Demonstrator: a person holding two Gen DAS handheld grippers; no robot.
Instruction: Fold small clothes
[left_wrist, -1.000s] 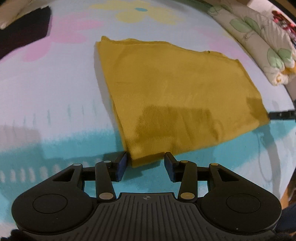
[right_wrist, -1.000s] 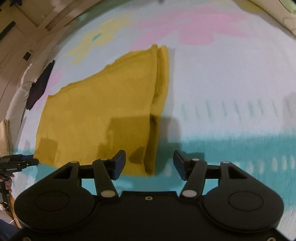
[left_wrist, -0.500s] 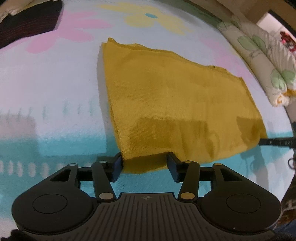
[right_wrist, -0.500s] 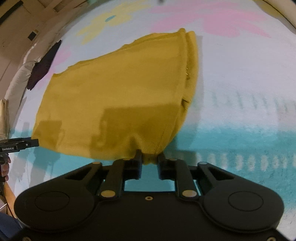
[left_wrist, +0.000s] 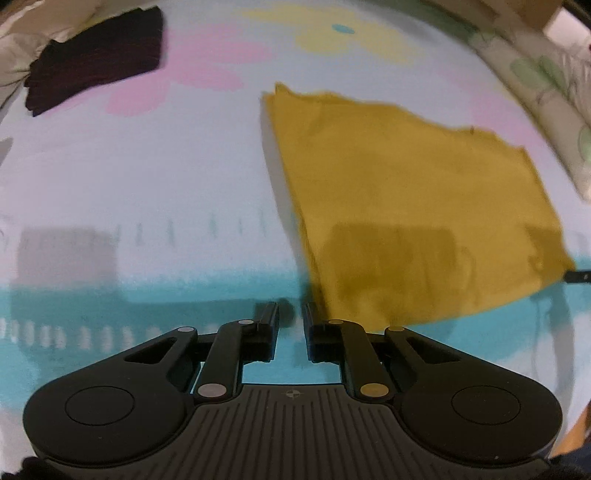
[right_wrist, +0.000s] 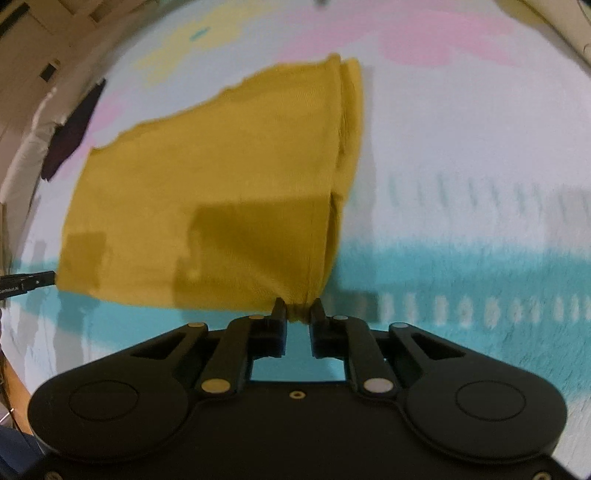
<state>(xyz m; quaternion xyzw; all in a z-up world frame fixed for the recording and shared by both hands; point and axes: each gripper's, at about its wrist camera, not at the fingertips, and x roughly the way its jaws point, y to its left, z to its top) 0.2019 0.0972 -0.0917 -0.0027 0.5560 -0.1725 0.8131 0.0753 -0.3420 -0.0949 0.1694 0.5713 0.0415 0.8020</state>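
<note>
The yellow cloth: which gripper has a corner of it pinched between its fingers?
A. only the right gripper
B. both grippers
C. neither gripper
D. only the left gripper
A: the right gripper has a bunched corner of the yellow cloth between its fingers, while the left gripper shows only the bedsheet in its gap.

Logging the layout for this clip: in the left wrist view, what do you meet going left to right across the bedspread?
Dark folded garment at far upper left → pink flower print → mustard-yellow cloth → floral pillow along the right edge.
</note>
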